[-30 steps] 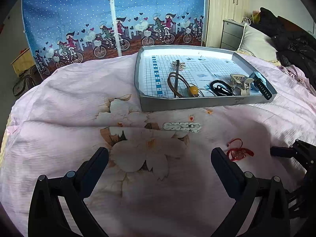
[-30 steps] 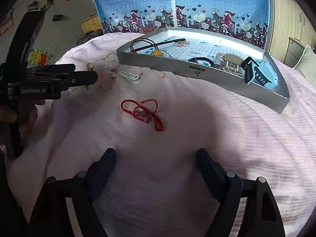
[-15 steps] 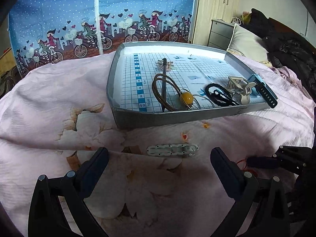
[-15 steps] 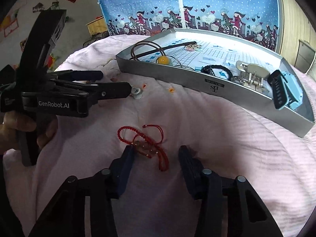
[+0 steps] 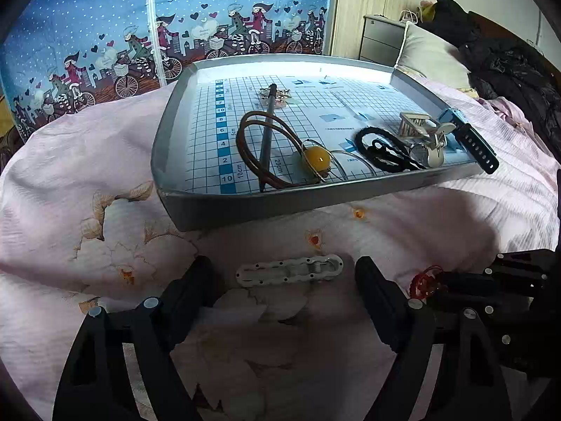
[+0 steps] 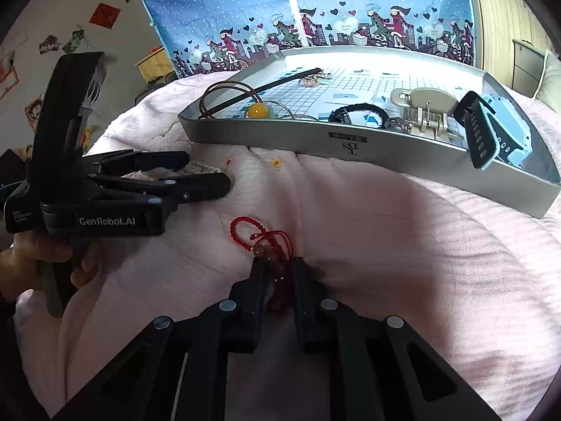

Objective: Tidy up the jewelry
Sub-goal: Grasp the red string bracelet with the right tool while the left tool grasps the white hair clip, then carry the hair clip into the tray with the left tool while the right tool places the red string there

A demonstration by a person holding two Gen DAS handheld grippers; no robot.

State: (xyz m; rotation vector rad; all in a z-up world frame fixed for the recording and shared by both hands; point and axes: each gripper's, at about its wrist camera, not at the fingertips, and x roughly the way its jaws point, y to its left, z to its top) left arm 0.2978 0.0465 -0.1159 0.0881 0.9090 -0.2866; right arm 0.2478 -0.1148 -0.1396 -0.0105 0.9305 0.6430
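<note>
The right gripper [image 6: 277, 272] pinches the red bracelet [image 6: 261, 236] against the pink bedspread [image 6: 385, 245], its fingers pressed close on the beads; the loose loop lies just ahead of the tips; the left gripper [image 5: 285, 280] stands spread around the white hair clip [image 5: 289, 270], not touching it; the grey tray [image 5: 266, 207] sits just beyond, holding a cord, a yellow bead [image 5: 316, 158] and a watch [image 5: 470, 137].

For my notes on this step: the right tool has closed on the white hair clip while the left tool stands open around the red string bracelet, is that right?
Not quite: the two items are swapped. The right wrist view shows the right tool closed on the red string bracelet. The left wrist view shows the left tool open around the white hair clip, which lies on the bedspread.
</note>
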